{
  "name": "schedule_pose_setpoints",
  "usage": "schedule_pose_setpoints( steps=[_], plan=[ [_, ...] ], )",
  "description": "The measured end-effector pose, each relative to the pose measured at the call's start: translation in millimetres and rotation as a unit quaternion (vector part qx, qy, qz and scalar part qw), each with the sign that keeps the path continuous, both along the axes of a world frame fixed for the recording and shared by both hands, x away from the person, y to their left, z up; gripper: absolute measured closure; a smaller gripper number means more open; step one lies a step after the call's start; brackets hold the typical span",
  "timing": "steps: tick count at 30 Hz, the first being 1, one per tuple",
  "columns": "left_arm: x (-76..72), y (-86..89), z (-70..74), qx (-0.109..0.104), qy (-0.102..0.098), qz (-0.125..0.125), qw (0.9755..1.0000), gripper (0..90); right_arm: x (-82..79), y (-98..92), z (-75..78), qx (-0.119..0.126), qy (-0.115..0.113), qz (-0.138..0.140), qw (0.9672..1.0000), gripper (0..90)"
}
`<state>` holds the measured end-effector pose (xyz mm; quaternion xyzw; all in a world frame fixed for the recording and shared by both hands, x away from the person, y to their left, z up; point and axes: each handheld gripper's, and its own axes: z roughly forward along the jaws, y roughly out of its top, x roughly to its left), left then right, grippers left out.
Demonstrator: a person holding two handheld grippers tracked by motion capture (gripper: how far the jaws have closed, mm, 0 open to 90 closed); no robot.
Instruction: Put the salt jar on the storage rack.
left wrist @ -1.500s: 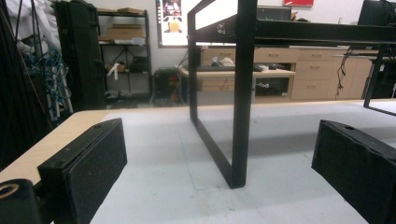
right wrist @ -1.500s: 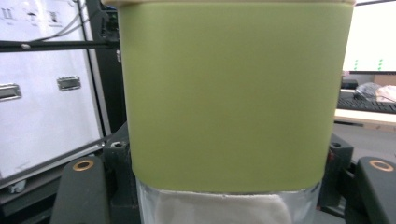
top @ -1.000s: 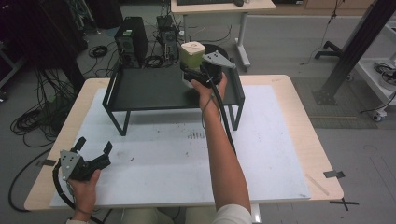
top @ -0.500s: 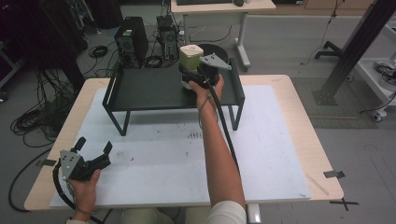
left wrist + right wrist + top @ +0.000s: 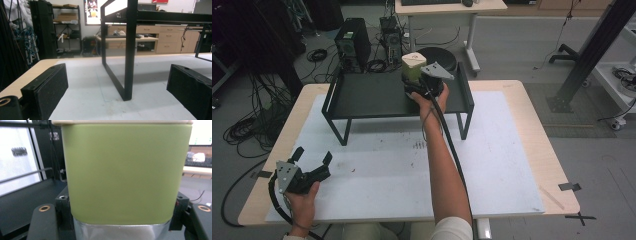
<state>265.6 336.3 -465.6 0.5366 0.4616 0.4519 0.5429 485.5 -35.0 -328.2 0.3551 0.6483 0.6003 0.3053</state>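
My right gripper (image 5: 414, 84) is shut on a pale green container (image 5: 413, 67) with a cream lid, gripping it near its base. The container stands upright over the back of a black raised stand (image 5: 377, 114). In the right gripper view the green container (image 5: 125, 170) sits very close, with a silver band at its bottom, between the jaws of the right gripper (image 5: 125, 230). My left gripper (image 5: 313, 156) rests open near the table's front left corner with nothing between its jaws. The left gripper (image 5: 117, 90) faces a leg of the black stand (image 5: 130, 50).
A white mat (image 5: 492, 165) covers most of the wooden table (image 5: 547, 150). A cable runs along the right forearm. Beyond the table's far edge are computer towers (image 5: 352, 45), floor cables and another desk (image 5: 452, 7).
The right gripper and the green container have shifted slightly lower toward the stand's top. The left gripper has stayed where it was.
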Motion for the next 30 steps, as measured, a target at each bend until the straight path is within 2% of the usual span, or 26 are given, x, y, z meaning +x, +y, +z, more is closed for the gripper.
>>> schedule_pose_setpoints(
  steps=[7, 30],
  plan=[
    [0.1, -0.2, 0.0, -0.001, 0.0, 0.0, 1.0, 3.8, -1.1, 1.7, -3.6, 0.007, -0.01, -0.004, 0.9999, 29.8],
    [-0.1, 0.1, -0.1, 0.0, 0.0, 0.0, 1.0, 3.7, -1.2, 2.2, -2.6, 0.005, -0.007, -0.005, 1.0, 29.8]
  ],
)
